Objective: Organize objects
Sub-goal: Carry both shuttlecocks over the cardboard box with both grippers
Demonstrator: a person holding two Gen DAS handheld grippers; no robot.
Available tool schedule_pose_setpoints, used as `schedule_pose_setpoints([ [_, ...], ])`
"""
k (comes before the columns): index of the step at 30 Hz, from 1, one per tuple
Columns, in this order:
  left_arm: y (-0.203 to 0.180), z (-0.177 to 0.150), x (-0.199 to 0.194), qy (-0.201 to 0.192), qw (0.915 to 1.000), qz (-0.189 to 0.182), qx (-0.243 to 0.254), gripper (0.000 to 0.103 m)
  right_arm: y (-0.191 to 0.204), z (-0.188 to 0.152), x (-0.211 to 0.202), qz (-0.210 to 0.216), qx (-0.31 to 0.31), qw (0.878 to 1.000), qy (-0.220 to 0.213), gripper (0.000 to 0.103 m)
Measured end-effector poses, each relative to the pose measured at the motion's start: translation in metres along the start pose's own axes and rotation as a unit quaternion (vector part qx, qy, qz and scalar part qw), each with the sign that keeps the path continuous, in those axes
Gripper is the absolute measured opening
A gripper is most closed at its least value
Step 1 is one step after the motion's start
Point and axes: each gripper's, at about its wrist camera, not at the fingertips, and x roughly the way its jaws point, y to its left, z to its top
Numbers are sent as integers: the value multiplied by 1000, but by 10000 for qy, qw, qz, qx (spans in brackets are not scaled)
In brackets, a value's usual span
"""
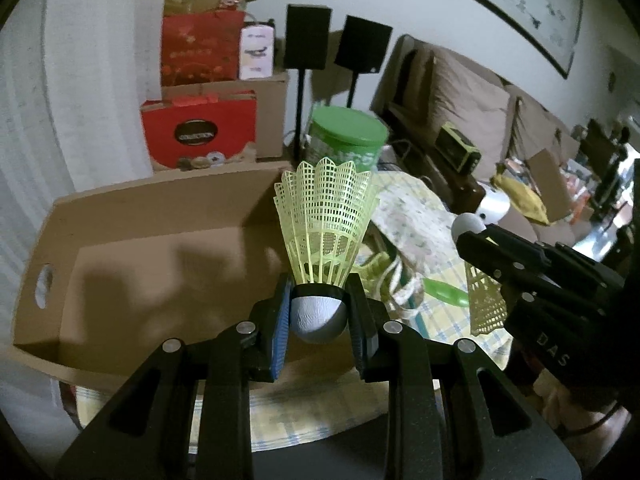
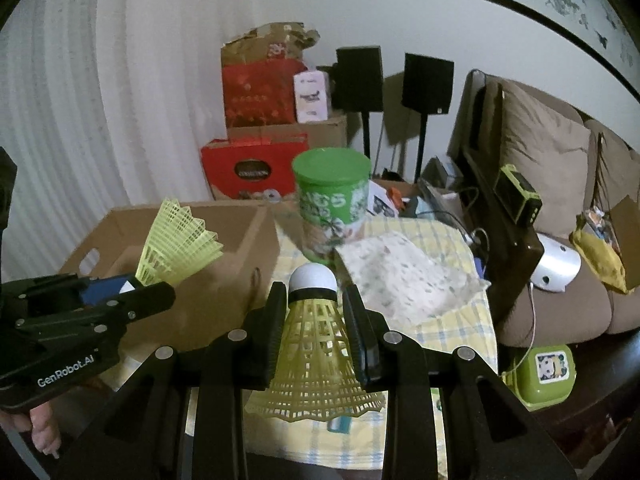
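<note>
- Left wrist: our left gripper [image 1: 318, 312] is clamped on a shuttlecock [image 1: 325, 224] by its cork, skirt up, beside the box [image 1: 132, 216].
- Right wrist: our right gripper [image 2: 316, 320] pinches a second shuttlecock [image 2: 314, 344] at its skirt's neck; light, and the mesh looks crushable, so the cork seems safer.

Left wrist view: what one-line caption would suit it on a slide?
Left hand-held gripper grips a yellow shuttlecock by its cork beside an open cardboard box; the right hand-held gripper holds another.
</note>
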Motion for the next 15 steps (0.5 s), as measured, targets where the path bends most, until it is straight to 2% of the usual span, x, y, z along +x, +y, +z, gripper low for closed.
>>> schedule_pose_setpoints([
  [8, 28, 1, -11, -113, 9995, 239, -173, 24, 30, 11, 0, 151, -92, 9998, -55, 29],
  [15, 47, 0, -9, -48, 9990, 367, -248, 24, 56, 17, 14, 382, -133, 9992, 41, 29],
])
